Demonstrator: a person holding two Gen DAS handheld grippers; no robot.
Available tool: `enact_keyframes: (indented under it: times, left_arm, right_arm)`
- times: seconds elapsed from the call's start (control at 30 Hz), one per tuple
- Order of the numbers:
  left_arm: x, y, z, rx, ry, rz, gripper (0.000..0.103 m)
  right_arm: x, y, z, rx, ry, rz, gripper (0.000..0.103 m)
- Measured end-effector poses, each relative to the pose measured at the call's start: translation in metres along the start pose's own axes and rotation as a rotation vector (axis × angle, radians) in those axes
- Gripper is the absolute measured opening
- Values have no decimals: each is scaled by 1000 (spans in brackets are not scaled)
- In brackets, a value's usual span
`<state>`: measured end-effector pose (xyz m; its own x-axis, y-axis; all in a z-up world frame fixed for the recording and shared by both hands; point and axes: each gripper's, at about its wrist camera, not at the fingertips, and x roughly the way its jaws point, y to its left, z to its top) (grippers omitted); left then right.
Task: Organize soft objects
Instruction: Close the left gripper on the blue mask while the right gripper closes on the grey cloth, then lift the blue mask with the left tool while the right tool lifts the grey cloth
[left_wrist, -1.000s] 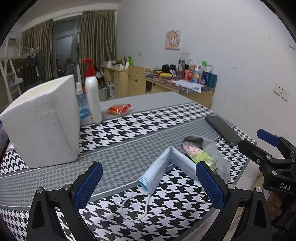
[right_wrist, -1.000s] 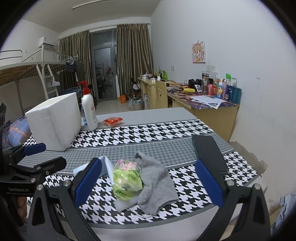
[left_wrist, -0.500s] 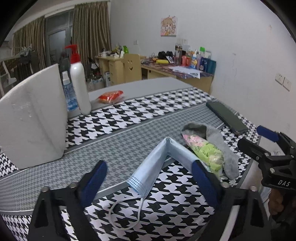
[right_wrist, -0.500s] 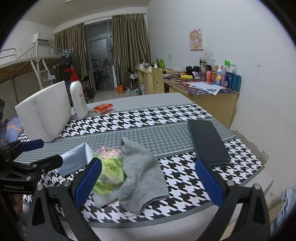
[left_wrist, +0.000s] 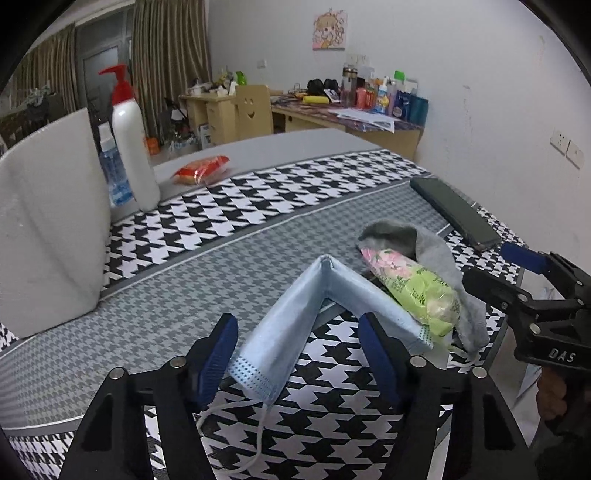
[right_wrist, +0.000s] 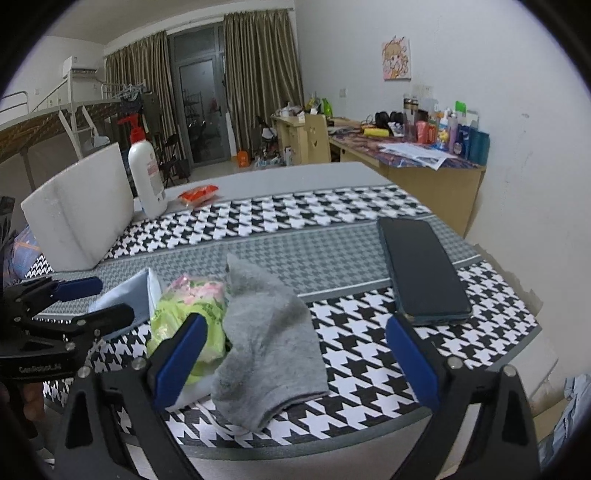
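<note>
1. Centrally, a pale blue pleated face mask (left_wrist: 295, 325), bent into a peak, lies on the houndstooth tablecloth (left_wrist: 258, 206), touching a green and pink plastic packet (left_wrist: 413, 288) under a grey sock (right_wrist: 266, 332)
2. Left gripper (left_wrist: 295, 354) straddles the mask's near end; its jaws have just been closing, pads not yet touching it
3. Right gripper (right_wrist: 295, 354) hangs wide open over the sock, holding nothing
4. Beyond lie a dark phone (right_wrist: 421, 266), a white foam block (left_wrist: 44, 229) and a red-capped pump bottle (left_wrist: 129, 140)

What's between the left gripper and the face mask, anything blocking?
Nothing visible. The left gripper has been closing, its jaws either side of the face mask, pads not yet touching. The green packet overlaps only the mask's far end.
</note>
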<state>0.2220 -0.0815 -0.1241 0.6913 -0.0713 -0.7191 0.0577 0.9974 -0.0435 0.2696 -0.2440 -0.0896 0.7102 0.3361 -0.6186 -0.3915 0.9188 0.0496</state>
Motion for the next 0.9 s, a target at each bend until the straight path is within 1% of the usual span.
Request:
enact_keyframes:
  times: [0.07, 0.1, 0.13, 0.27, 0.3, 0.33, 0.4, 0.47, 0.5, 0.6, 0.63, 0.7, 0.77, 0.8, 0.87, 0.9]
  left_arm:
    - [5, 0, 0, -5, 13, -2, 65]
    - [6, 1, 0, -6, 17, -3, 63]
    - [6, 1, 0, -6, 17, -5, 58]
    - [11, 0, -1, -1, 34, -2, 54]
    - [12, -1, -2, 3, 39, 6, 49]
    - [14, -2, -3, 5, 45, 10, 42]
    - [16, -3, -4, 7, 56, 0, 37]
    - [18, -3, -5, 6, 70, -11, 32]
    - [18, -3, -6, 7, 68, -15, 30]
    - [18, -3, -6, 10, 68, -33, 21]
    - [18, -3, -7, 12, 69, -40, 18]
    - [18, -3, -6, 15, 69, -55, 15]
    - [16, -4, -7, 16, 62, -74, 13]
    - [15, -4, -7, 17, 58, -83, 12]
    - [12, -4, -7, 16, 48, -96, 11]
    - [11, -4, -7, 15, 43, -96, 9]
  right_arm:
    - [6, -2, 1, 8, 24, 8, 91]
    - [9, -4, 1, 15, 35, 16, 90]
    - [11, -4, 0, 20, 41, 19, 88]
    - [21, -6, 1, 27, 79, 33, 81]
    - [22, -5, 1, 21, 84, 34, 80]
    - [24, -3, 1, 14, 87, 34, 79]
    - [27, 0, 1, -1, 95, 37, 79]
    - [30, 3, 1, -14, 106, 45, 72]
    - [32, 4, 2, -19, 114, 49, 71]
    - [39, 5, 2, -23, 147, 54, 62]
    - [41, 5, 3, -21, 154, 62, 57]
    - [42, 6, 3, -33, 161, 80, 51]
    - [42, 9, 4, -43, 169, 96, 40]
    - [41, 9, 5, -45, 167, 95, 38]
    - [40, 11, 6, -57, 166, 82, 28]
    - [39, 10, 7, -57, 165, 79, 26]
